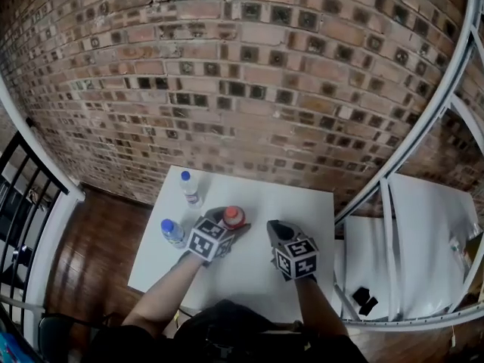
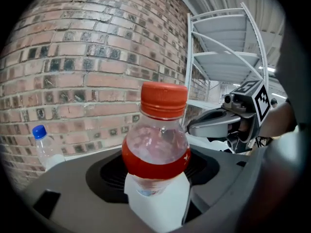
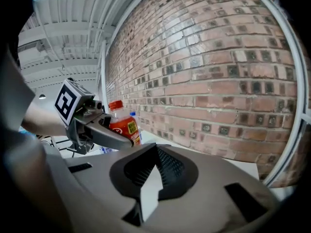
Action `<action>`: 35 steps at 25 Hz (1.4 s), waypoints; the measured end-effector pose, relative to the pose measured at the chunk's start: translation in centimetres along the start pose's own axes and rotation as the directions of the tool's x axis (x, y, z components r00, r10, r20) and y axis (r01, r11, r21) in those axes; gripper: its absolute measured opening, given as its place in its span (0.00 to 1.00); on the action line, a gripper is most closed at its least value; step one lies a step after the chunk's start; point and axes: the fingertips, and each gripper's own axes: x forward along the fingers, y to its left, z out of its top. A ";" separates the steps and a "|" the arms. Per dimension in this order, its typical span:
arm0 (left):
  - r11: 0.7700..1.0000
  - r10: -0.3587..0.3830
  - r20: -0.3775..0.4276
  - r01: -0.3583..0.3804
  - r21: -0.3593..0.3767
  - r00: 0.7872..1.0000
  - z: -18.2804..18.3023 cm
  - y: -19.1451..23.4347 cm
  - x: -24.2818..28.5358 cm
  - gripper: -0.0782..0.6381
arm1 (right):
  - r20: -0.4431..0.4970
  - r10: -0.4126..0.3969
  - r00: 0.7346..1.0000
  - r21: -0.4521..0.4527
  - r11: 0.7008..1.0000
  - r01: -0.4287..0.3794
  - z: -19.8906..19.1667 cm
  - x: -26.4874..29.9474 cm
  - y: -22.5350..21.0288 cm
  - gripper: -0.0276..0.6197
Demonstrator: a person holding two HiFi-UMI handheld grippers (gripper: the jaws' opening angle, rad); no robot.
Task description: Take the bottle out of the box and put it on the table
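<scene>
My left claw (image 1: 227, 231) is clamped on the orange-capped bottle (image 2: 156, 144), gripping its lower body and holding it upright over the white counter (image 1: 302, 210). My right claw (image 1: 277, 231) is just beside it, jaws together with nothing between them. A blue-capped bottle (image 1: 173, 232) stands on the counter left of my left claw. A second blue-capped bottle (image 1: 190, 187) stands nearer the brick wall (image 1: 227, 66).

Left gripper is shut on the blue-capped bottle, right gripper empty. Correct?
Not quite. The bottle in the left gripper has an orange-red cap, not a blue one, as the left gripper view shows. The two blue-capped bottles stand free on the table. The right gripper is indeed empty.
</scene>
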 end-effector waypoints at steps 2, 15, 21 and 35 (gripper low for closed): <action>0.999 0.028 -0.010 -0.028 -0.016 1.000 -0.4 1.2 1.3 0.55 | -0.006 0.006 1.000 0.011 1.000 -0.006 -0.1 0.9 -1.4 0.05; 0.979 0.193 -0.106 -0.199 -0.052 0.975 -4.7 9.2 9.4 0.55 | -0.079 0.067 0.995 0.064 0.996 -0.062 -2.4 7.4 -6.8 0.05; 0.976 0.207 -0.079 -0.211 -0.051 0.975 -4.8 10.4 11.6 0.55 | -0.100 0.089 0.991 0.097 0.992 -0.079 -4.0 9.0 -7.6 0.05; 0.959 0.264 -0.139 -0.275 -0.062 0.954 -5.4 10.8 13.5 0.69 | -0.093 0.084 0.992 0.120 0.990 -0.072 -4.4 8.9 -8.1 0.05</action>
